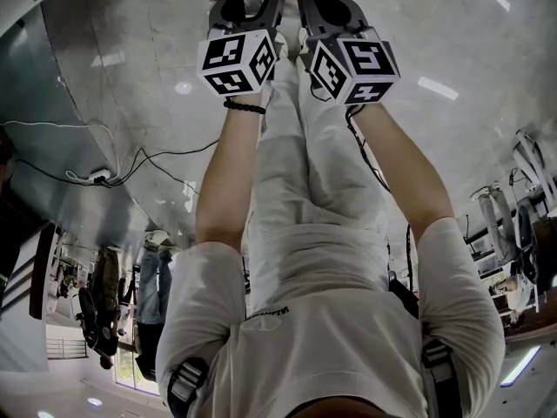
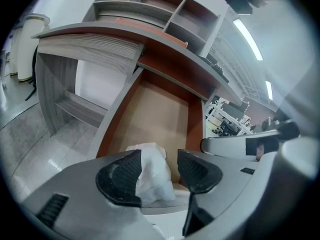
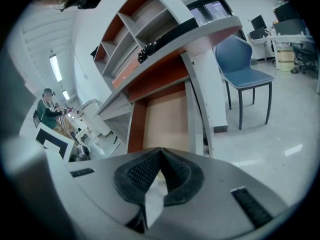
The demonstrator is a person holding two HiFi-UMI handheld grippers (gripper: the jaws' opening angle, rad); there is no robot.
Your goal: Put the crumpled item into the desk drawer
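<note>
Left gripper (image 2: pixel 159 173): jaws wide apart, black ribbed pads (image 2: pixel 120 176) well clear of each other, clamping nothing.

Between them, the crumpled item (image 2: pixel 150 171): white, creased, thin stuff. Leans against the left pad and stands apart from the right one. Sits at the near end of the open drawer (image 2: pixel 162 114), close to its front edge; cannot tell whether resting on the tan bottom or on the front rim. Looks taller than wide in the left gripper view. Long axis along the line of the jaws, from the drawer's front edge toward its back, far end pointing into the drawer and tipped slightly left.

Around it, red-brown side walls and a bare tan bottom, pulled out from under the grey wood-grain desk (image 2: pixel 95 36). On the desk's back edge, a hutch of open shelves (image 2: pixel 150 4).

Just right of the left gripper, the right gripper (image 3: pixel 159 171): jaws pressed together, pinching a white strip (image 3: pixel 152 201) that hangs below the pads. Cannot tell whether that strip belongs to the crumpled item. Faces the same drawer from its front edge.

Further right, on the glossy floor past the desk's right side, a blue chair (image 3: pixel 245 71).

In the head view, both grippers side by side at the top middle, forearms stretched toward them.
</note>
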